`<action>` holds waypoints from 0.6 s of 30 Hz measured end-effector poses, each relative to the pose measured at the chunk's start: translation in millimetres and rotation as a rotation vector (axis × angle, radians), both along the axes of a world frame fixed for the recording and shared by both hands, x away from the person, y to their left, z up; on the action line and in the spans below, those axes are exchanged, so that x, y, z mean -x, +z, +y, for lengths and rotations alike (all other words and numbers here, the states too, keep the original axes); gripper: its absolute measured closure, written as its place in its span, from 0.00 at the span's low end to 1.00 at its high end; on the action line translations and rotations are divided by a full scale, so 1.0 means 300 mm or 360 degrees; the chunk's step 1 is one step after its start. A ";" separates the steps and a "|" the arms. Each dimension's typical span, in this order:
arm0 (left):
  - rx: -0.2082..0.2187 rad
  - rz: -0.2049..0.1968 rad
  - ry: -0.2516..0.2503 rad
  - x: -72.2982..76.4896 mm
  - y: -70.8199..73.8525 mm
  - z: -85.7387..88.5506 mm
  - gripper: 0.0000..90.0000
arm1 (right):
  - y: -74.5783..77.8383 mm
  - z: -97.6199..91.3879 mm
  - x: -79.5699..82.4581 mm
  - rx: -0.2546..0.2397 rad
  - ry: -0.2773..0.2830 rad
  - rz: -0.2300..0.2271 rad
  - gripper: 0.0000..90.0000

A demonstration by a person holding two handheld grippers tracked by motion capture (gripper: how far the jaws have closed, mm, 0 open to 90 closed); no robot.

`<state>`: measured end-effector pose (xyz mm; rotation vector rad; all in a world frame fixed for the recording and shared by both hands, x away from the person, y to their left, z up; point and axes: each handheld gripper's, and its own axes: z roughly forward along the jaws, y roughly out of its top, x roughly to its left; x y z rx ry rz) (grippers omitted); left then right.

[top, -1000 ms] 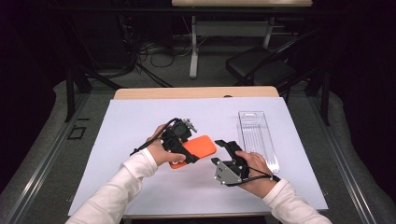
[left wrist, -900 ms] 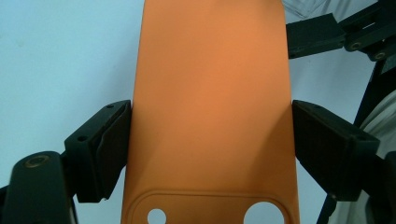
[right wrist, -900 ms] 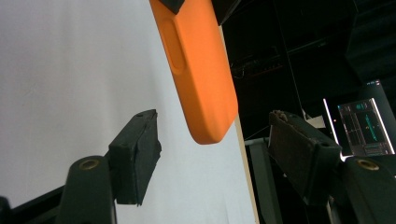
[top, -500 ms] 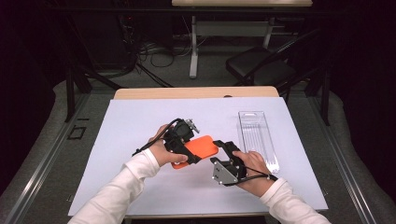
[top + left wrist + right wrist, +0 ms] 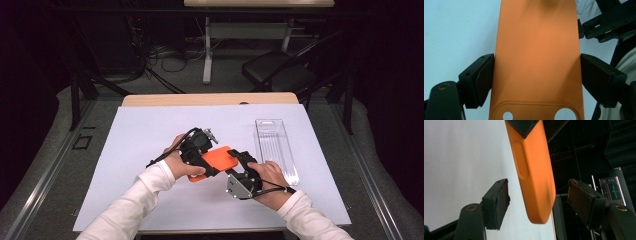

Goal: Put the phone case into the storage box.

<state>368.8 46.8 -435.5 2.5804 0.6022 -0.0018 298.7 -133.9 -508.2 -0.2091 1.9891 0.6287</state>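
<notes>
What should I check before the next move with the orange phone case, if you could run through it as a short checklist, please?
1. Left gripper grips the orange phone case across its width, both pads on its edges: ok.
2. Right gripper lined up with the case's free end between its jaws: ok.
3. Right pads pressing on the case: not ok, gaps on both sides.
4. Case lifted off the white sheet: cannot tell.
5. Clear plastic package out of the way, off to the right of both hands: ok.
</notes>
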 end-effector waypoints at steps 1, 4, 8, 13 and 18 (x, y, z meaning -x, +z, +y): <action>0.0000 0.0000 0.0000 0.000 0.000 0.000 0.18 | -0.001 0.001 -0.004 0.0012 0.0019 -0.0023 0.38; 0.0000 0.0000 -0.0021 0.003 0.003 -0.014 0.18 | -0.010 0.000 -0.005 0.0014 0.0011 -0.0020 0.43; -0.0006 0.0005 -0.0037 0.006 -0.001 -0.027 0.18 | -0.011 -0.002 -0.004 0.0055 -0.0006 -0.0056 0.46; 0.0002 0.0015 -0.0037 0.007 -0.005 -0.038 0.18 | -0.009 0.000 -0.006 0.0094 -0.0021 -0.0136 0.48; -0.0002 0.0016 -0.0042 0.007 -0.005 -0.047 0.18 | -0.017 0.000 -0.007 0.0096 -0.0036 -0.0146 0.48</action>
